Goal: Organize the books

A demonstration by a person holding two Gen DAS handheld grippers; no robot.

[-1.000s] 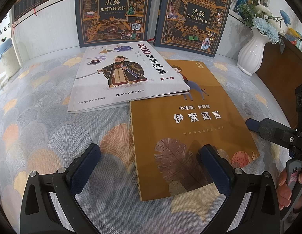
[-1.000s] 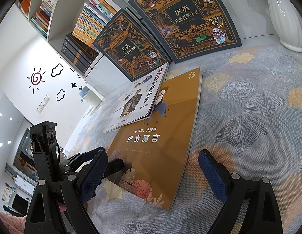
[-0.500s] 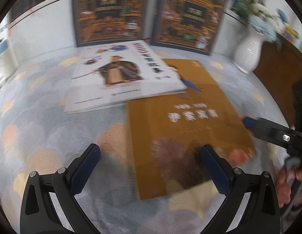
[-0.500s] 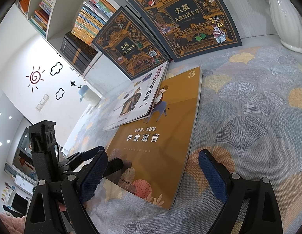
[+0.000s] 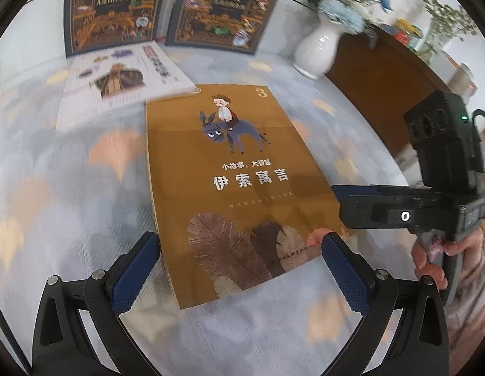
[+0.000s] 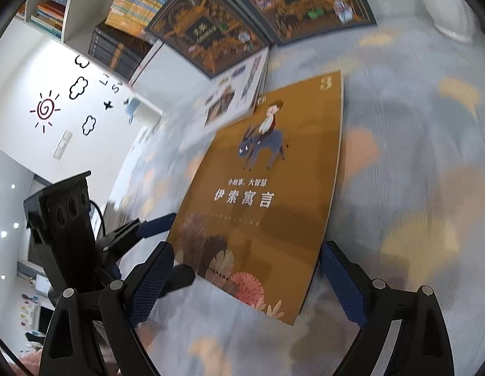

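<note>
Now both jaw pairs spread wide, holding nothing. Left gripper straddling near edge of brown book, right gripper at its right edge, likely to square or lift it. Lying flat on patterned cloth, far-left corner just touching white book. Two dark encyclopedias leaning at far wall, probably display. Open room near and left; vase far right.

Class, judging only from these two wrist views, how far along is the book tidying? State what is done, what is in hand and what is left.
Done: two dark encyclopedias stand against the back. In hand: the brown book lies flat between the open left gripper and open right gripper; neither has closed on it. Left: that book and the white book, both lying on the cloth.
</note>
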